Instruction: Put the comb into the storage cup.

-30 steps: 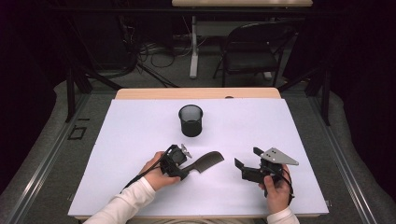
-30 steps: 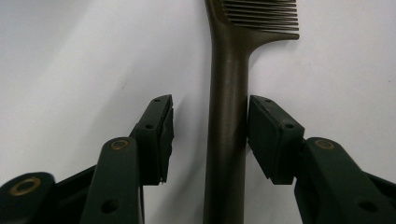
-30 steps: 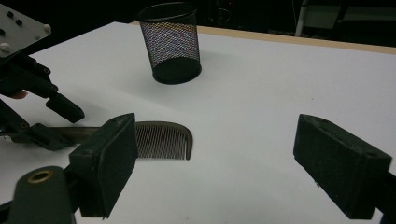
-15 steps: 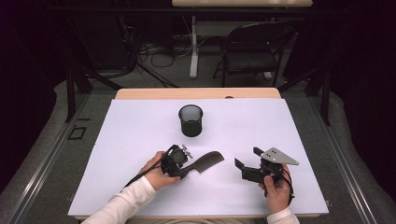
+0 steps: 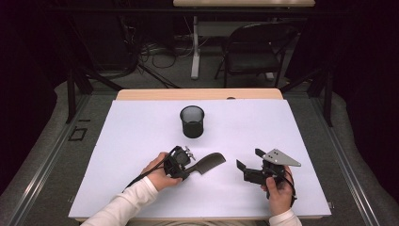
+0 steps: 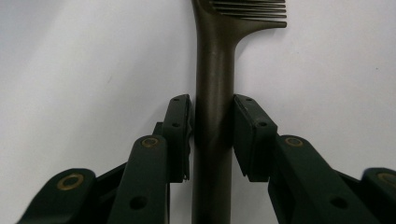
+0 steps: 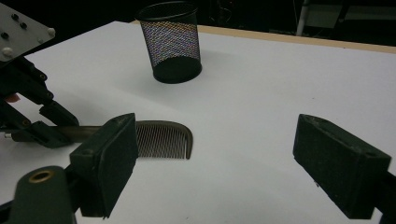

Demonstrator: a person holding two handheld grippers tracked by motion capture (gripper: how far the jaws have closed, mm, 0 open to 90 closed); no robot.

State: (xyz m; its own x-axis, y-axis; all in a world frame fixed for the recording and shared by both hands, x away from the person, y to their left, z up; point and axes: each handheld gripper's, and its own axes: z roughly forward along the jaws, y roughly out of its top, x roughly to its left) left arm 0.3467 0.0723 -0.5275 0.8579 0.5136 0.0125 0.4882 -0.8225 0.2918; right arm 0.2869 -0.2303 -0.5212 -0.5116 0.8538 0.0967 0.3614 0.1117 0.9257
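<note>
White table (image 5: 141, 141), dark room: L gripper (image 6: 212, 135), jaws just closing, pads against comb (image 6: 214, 70) handle. R gripper (image 5: 251, 170) gapes wide, holding nothing, w/ mesh cup (image 5: 192, 121) beyond.

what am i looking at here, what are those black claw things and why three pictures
A person sits at a white table, holding a hand-operated two-jaw gripper in each hand. The high view looks down from above. The other two pictures come from cameras riding on each gripper, looking along its black jaws. The left gripper has just been closing its jaws around the handle of a dark comb, and the pads now sit against both sides of it. The right gripper is open with nothing between its jaws. A black mesh cup stands upright farther back on the table.
</note>
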